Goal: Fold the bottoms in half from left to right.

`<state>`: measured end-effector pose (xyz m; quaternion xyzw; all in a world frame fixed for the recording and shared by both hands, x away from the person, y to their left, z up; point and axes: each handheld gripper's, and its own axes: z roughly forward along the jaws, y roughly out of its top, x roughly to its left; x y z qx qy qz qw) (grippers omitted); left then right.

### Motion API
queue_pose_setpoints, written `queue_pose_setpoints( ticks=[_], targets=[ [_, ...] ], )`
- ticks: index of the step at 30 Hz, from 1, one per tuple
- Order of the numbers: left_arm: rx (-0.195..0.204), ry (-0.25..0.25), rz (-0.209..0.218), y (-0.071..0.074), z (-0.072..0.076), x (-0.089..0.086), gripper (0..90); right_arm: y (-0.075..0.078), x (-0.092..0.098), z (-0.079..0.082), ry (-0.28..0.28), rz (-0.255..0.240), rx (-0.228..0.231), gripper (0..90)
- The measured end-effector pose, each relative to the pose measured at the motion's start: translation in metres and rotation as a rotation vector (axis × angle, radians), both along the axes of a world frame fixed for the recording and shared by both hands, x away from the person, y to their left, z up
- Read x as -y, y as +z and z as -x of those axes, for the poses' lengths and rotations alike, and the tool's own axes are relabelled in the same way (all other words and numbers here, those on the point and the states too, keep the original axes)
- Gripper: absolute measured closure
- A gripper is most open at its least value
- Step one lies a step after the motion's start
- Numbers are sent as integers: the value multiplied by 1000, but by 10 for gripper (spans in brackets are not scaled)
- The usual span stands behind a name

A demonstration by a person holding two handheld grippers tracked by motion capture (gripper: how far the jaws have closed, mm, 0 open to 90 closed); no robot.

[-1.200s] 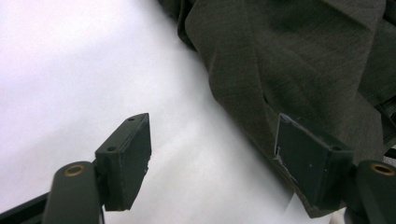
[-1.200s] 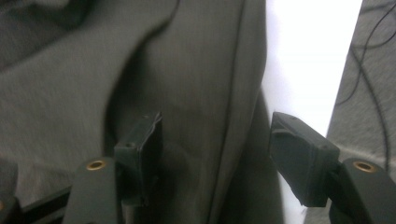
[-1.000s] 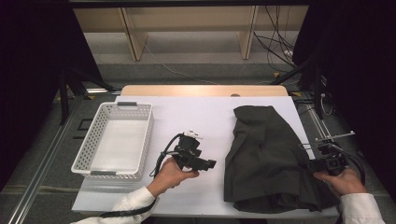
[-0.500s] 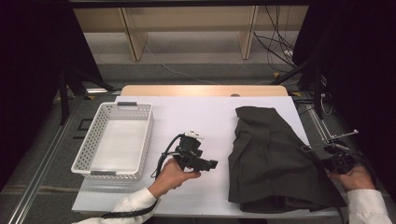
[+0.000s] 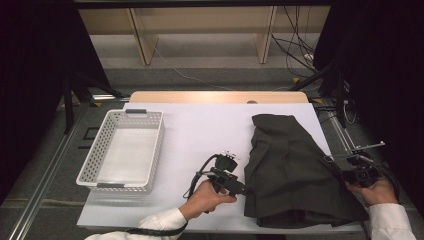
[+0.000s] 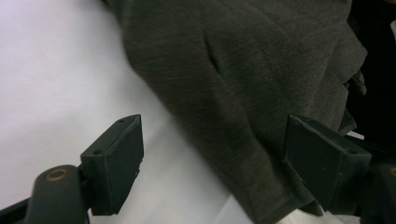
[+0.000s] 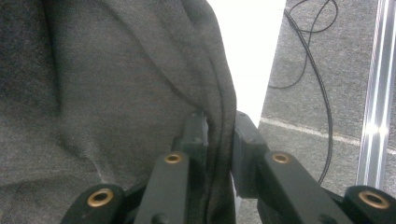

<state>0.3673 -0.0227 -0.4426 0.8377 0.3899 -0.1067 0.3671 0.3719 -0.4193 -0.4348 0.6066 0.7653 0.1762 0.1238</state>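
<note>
- lying over the right half of the white worktop (image 5: 200,130), dark grey cloth (image 5: 290,175) is bunched in folds, its right side at the right edge, its bottom hem near the front edge
- left gripper (image 5: 239,187) sits just beside the cloth's left edge near the front; jaws spread wide and have just been opening, the cloth's edge runs between them, pads not pressing it
- right gripper (image 5: 345,172) at the right edge, jaws clamped on a fold of the cloth's edge; they have just been easing apart a little
- white mesh basket (image 5: 95,165) stands on the left part of the worktop, near the left edge, well apart from the cloth
- pale wood strip (image 5: 215,96) runs along the back edge
- grey floor (image 5: 210,75) behind, with loose cables (image 5: 295,47) and wooden shelf legs (image 5: 142,42)
- metal rail (image 5: 45,185) on the floor beside the left edge; dark curtains on both sides
</note>
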Motion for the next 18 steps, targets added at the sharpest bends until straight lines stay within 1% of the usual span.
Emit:
queue_pose_setpoints(
  ticks=[2,5,8,10,12,13,14,16,18],
  targets=[
    [-6,-5,-21,-4,2,8,172,0,0,0,1,-4,1,778],
    [-29,-21,-29,-12,4,18,170,0,-1,0,3,-15,3,760],
    [-51,-34,-32,-18,6,26,169,-1,-2,0,5,-15,-1,758],
    [-59,-53,-47,-23,8,31,167,-2,-3,0,5,-13,-3,757],
    [-111,-61,-35,-28,9,36,166,-2,-3,-1,9,-12,-5,756],
    [-127,-66,-31,-30,10,38,166,-2,-3,0,8,-12,-4,755],
    [-118,-72,-41,-31,11,40,165,-3,-3,0,8,-12,-4,755],
    [-98,-75,-49,-31,13,42,156,-3,-4,0,6,-14,-9,753],
    [-98,-70,-44,-31,13,44,158,-4,-4,-1,9,-14,-11,751]
  ],
)
